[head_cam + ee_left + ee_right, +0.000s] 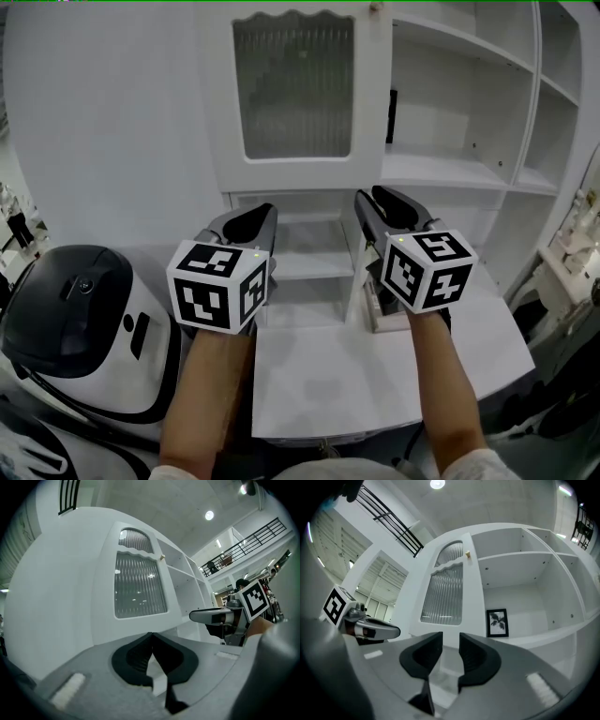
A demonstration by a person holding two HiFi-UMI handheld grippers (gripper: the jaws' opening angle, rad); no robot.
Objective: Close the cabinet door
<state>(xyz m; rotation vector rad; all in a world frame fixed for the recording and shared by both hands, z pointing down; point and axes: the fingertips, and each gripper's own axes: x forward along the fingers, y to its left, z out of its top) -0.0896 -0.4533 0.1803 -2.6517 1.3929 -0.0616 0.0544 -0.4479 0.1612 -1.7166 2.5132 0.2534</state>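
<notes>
White walls and white cabinetry filled the space ahead, with a pale tabletop (375, 375) running forward from the cabinet's foot toward the person. The cabinet door (292, 89) hung in the upper middle of the unit, upright and taller than wide. Its ribbed glass pane faced the person squarely, and a small knob (467, 554) sat at its top right corner. From these angles I could not tell whether the door lay fully flush or stood slightly proud of the frame. Open shelves (450, 169) adjoined its right edge, and a small framed picture (497, 622) leaned at the back of one bay, just beside the door's edge. Lower shelves (305, 262) showed beneath the door, bounded on the right by a thin upright panel (358, 277). The left gripper (262, 214) pointed level at the cabinet below the door, its jaws brought together at the tips with nothing between them. The right gripper (371, 195) was held alongside, near the upright panel, with its jaws a narrow gap apart and empty. Air stood free between both grippers and the door face. A rounded white-and-black appliance (84, 319) crowded the left side, near the left forearm, while the tabletop's right edge gave onto clutter too dim to name.
</notes>
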